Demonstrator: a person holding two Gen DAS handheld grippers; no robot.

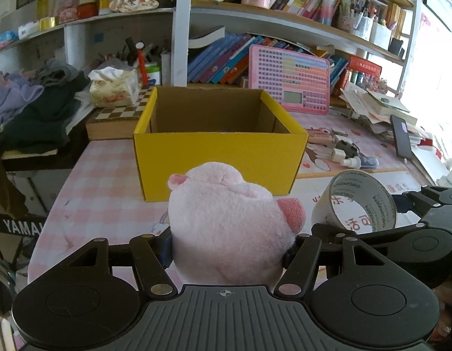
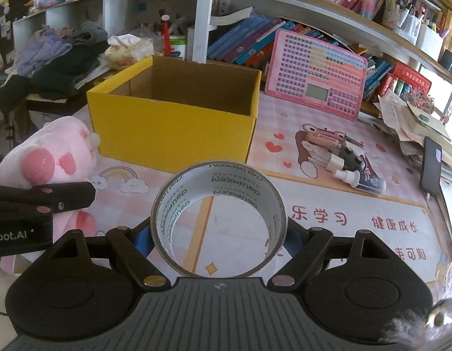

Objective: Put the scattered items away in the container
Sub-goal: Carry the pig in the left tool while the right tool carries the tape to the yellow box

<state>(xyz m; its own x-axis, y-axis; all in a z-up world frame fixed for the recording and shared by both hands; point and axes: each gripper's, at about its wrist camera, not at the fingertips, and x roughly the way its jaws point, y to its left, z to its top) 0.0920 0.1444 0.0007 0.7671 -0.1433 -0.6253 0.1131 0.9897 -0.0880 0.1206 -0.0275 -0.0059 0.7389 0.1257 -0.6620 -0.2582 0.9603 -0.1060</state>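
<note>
My left gripper is shut on a pink plush pig, held above the table just in front of the yellow cardboard box. The box stands open-topped, and its floor is hidden from here. My right gripper is shut on a roll of clear tape, its pads pressed on the roll's two sides. The tape roll shows at the right of the left wrist view, and the pig at the left of the right wrist view. The yellow box lies ahead and to the left of the tape.
A small spray bottle and other small items lie on the pink mat right of the box. A pink toy tablet leans on the bookshelf behind. A phone and papers are at far right; clothes and a tissue box at left.
</note>
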